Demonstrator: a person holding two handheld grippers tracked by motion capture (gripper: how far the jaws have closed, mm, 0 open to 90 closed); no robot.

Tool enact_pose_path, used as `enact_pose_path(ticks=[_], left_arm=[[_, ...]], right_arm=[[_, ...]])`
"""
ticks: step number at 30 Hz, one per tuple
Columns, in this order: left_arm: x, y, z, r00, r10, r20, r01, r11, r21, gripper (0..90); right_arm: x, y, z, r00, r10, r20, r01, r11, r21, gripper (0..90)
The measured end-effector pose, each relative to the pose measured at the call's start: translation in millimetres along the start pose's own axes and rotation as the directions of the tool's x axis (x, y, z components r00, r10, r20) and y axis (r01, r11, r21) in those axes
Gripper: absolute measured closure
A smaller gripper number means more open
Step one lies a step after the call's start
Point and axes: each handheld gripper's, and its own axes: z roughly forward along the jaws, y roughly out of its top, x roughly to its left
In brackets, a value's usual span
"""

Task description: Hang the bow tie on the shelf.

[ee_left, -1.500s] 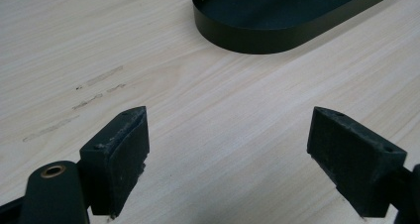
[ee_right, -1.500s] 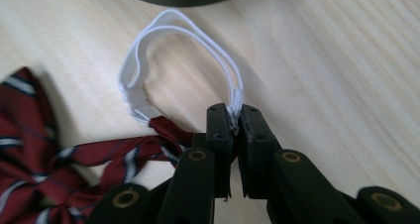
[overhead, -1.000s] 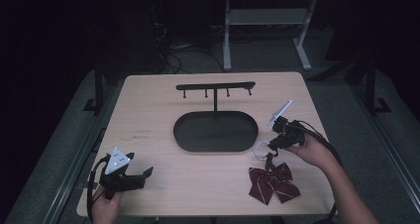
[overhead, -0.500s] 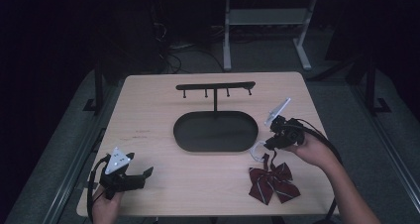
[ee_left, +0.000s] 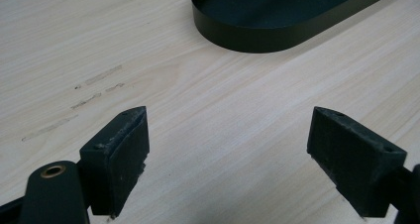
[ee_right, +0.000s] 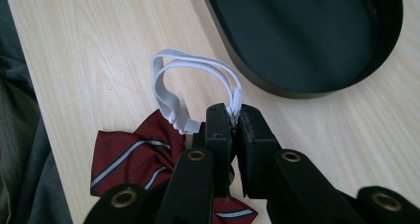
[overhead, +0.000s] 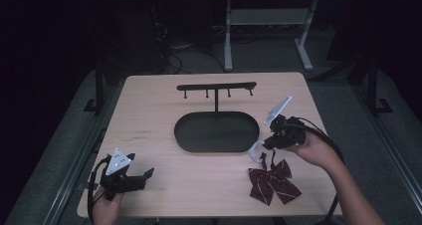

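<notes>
A dark red striped bow tie (overhead: 272, 180) lies near the table's front right, its white elastic strap (overhead: 256, 152) looping up from it. My right gripper (overhead: 271, 140) is shut on that white strap (ee_right: 198, 73), which arcs out past the pinched jaws, with the bow tie (ee_right: 133, 159) hanging just below them. A black oval tray (overhead: 217, 132) sits mid-table, and a black T-shaped hook stand (overhead: 217, 88) rises from its far side. At the front left my left gripper (overhead: 142, 177) rests low over bare wood; its jaws stand wide open (ee_left: 233, 154) with nothing between them.
The tray's near rim (ee_left: 277, 38) lies ahead of the left gripper. The table's right edge and dark floor (ee_right: 20, 149) run close beside the bow tie. Table legs and cables (overhead: 229, 41) stand beyond the far edge.
The right gripper has lifted a little with the white strap, pulling the loop up off the table. The left gripper has stayed put.
</notes>
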Motion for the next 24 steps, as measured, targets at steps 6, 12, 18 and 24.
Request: enact_pose_path(ticks=[6,12,18,24], left_arm=[[-0.3,0.0,0.1,1.0,0.003,0.001,-0.003,1.0,-0.001,16.1],[0.1,0.0,0.0,1.0,-0.001,-0.001,0.001,1.0,0.001,16.1],[0.1,0.0,-0.3,1.0,0.004,0.001,-0.004,1.0,-0.002,16.1],[0.2,0.0,-0.8,1.0,0.001,-0.001,-0.001,1.0,-0.001,16.1]], right_arm=[[4.3,5.2,-4.2,0.9998,-0.022,0.0,0.022,1.0,-0.005,83.5],[6.8,10.3,-9.9,0.9995,-0.031,-0.004,0.031,0.999,-0.01,83.7],[9.0,15.6,-13.0,0.9986,-0.053,-0.005,0.053,0.998,-0.016,83.9],[10.4,20.8,-14.7,0.9975,-0.067,-0.022,0.067,0.998,-0.022,84.0]])
